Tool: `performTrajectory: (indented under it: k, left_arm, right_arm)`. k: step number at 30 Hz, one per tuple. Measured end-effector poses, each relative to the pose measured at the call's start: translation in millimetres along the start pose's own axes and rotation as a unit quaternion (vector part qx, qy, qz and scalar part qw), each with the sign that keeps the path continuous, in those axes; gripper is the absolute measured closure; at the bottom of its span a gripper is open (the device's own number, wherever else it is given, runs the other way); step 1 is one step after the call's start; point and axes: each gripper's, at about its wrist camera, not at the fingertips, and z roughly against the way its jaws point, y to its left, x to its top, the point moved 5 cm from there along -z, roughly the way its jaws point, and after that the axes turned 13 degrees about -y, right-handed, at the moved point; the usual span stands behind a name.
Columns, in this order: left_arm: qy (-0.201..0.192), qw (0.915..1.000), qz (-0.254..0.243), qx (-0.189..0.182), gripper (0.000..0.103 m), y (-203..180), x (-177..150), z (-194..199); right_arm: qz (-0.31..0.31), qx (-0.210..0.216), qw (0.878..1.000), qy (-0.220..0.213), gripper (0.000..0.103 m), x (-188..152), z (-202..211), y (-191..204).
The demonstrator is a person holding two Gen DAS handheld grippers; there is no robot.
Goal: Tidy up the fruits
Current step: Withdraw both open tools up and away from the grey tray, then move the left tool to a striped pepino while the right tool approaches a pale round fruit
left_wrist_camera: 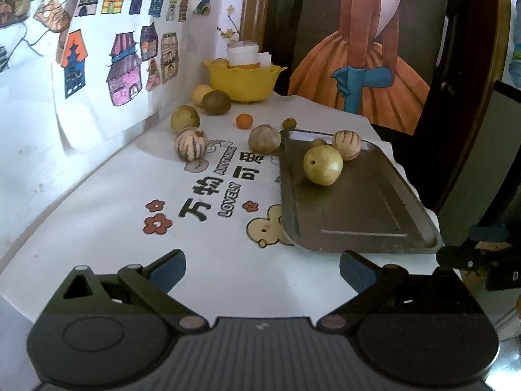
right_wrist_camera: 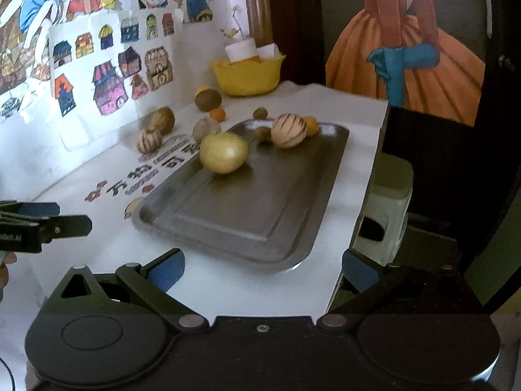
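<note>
White table (left_wrist_camera: 97, 228) surface, printed "LOVELY", carries a metal tray (left_wrist_camera: 364, 215) holding a yellow-green fruit (left_wrist_camera: 323, 165), a striped fruit (left_wrist_camera: 347, 144) and smaller pieces partly hidden behind them. More fruits lie loose beside a yellow bowl (left_wrist_camera: 242, 81); its contents are unclear. Left gripper (left_wrist_camera: 262, 272) and right gripper (right_wrist_camera: 262, 272): jaws spread, empty.
</note>
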Motion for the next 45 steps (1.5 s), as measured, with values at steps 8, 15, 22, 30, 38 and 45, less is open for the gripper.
performTrajectory:
  k: [8, 15, 22, 30, 38, 45]
  left_arm:
    - [0.008, 0.9998, 0.011, 0.017, 0.0, 18.0, -6.4, 7.7]
    - [0.01, 0.9986, 0.037, 0.037, 0.0, 40.2, -9.9, 13.6]
    - [0.018, 0.9975, 0.041, 0.055, 0.0, 56.4, -11.6, 14.0]
    - [0.015, 0.9964, 0.045, 0.07, 0.0, 73.2, -4.4, 12.3]
    - [0.016, 0.9949, 0.05, 0.086, 0.0, 93.5, 5.5, -3.2]
    - [0.015, 0.994, 0.061, 0.09, 0.0, 109.4, 16.2, -26.4]
  right_arm:
    - [0.007, 0.018, 0.999, 0.034, 0.001, -13.3, -3.4, 23.2]
    - [0.029, 0.049, 0.997, 0.05, 0.001, -15.7, -10.2, 49.2]
    - [0.055, 0.078, 0.994, 0.054, 0.001, -11.8, -17.9, 75.4]
    - [0.056, 0.122, 0.99, 0.048, 0.001, 12.0, -28.3, 100.2]
    - [0.105, 0.143, 0.984, 0.022, 0.001, 57.9, -53.3, 110.0]
    - [0.167, 0.132, 0.977, 0.0, 0.001, 91.7, -89.1, 104.5]
